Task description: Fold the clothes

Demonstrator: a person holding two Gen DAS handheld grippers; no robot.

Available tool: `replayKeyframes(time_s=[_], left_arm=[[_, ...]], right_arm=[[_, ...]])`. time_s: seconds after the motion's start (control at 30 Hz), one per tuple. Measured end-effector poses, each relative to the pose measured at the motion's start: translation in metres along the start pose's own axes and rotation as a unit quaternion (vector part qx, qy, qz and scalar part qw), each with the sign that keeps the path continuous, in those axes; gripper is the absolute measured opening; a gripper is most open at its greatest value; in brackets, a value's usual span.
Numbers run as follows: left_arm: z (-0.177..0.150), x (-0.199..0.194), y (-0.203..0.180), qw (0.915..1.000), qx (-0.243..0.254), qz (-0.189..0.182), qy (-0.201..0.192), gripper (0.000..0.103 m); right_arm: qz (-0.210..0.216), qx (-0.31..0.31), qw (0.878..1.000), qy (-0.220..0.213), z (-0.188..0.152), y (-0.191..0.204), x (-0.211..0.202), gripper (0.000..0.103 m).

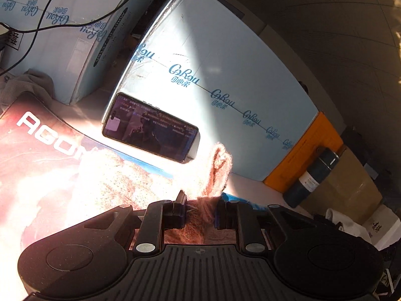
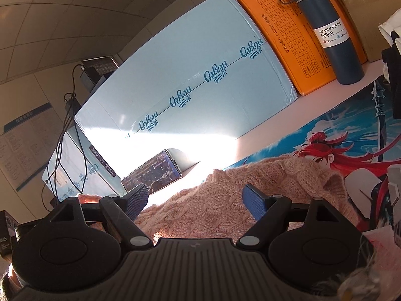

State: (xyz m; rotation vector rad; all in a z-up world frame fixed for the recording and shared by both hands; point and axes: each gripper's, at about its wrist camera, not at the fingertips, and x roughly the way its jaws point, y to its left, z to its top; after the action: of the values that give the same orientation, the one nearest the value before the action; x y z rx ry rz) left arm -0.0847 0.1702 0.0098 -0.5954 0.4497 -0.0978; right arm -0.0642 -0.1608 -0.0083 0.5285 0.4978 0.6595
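Note:
A pink cable-knit sweater (image 1: 120, 175) lies on a printed desk mat (image 1: 37, 145), washed out by bright sunlight. My left gripper (image 1: 200, 210) is shut on a bunched fold of it, and a strip of the knit (image 1: 218, 168) stands up just beyond the jaws. In the right wrist view the same sweater (image 2: 275, 175) spreads under and ahead of my right gripper (image 2: 195, 195). That gripper stands open just above the knit, its blue pads (image 2: 253, 200) wide apart and pressing on nothing.
A large pale blue carton (image 2: 188, 75) stands right behind the mat with a phone (image 2: 153, 173) leaning on it. An orange box (image 2: 288, 37) and a dark blue vacuum bottle (image 2: 325, 30) stand at the right. A second carton (image 1: 62, 37) and black cables (image 2: 67, 125) are at the left.

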Motion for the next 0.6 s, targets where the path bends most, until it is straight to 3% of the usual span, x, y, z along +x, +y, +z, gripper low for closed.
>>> replayKeyframes(time_s=[0.03,0.07,0.1,0.17,0.37,0.43,0.5,0.6], left_arm=[[-0.003,0.004,0.001,0.9999,-0.006,0.002,0.008,0.027],[-0.005,0.007,0.002,0.9999,-0.012,0.002,0.012,0.042],[-0.006,0.008,0.001,0.9998,-0.018,-0.002,0.009,0.049],[-0.009,0.01,0.001,0.9995,-0.029,-0.009,0.005,0.05],[-0.01,0.001,-0.001,0.9964,-0.057,-0.059,-0.02,0.073],[-0.01,-0.001,-0.004,0.9962,-0.057,-0.064,-0.019,0.074],[-0.012,-0.001,-0.01,0.9978,-0.034,-0.056,0.001,0.075],[-0.02,0.002,-0.029,0.9972,0.068,-0.02,0.024,0.077]], right_arm=[[0.0,0.0,1.0,0.0,0.0,0.0,0.0,0.081],[0.001,-0.001,1.0,0.001,0.0,0.0,0.0,0.081],[0.002,-0.001,1.0,0.001,0.0,0.0,0.0,0.081],[0.002,-0.003,1.0,0.001,0.0,0.001,0.0,0.081],[0.003,-0.005,1.0,0.0,0.0,0.002,-0.001,0.081],[0.003,-0.006,1.0,0.001,0.0,0.002,0.0,0.081],[0.003,-0.008,1.0,0.0,0.0,0.002,-0.001,0.081],[0.003,-0.009,1.0,0.0,0.0,0.003,-0.001,0.081]])
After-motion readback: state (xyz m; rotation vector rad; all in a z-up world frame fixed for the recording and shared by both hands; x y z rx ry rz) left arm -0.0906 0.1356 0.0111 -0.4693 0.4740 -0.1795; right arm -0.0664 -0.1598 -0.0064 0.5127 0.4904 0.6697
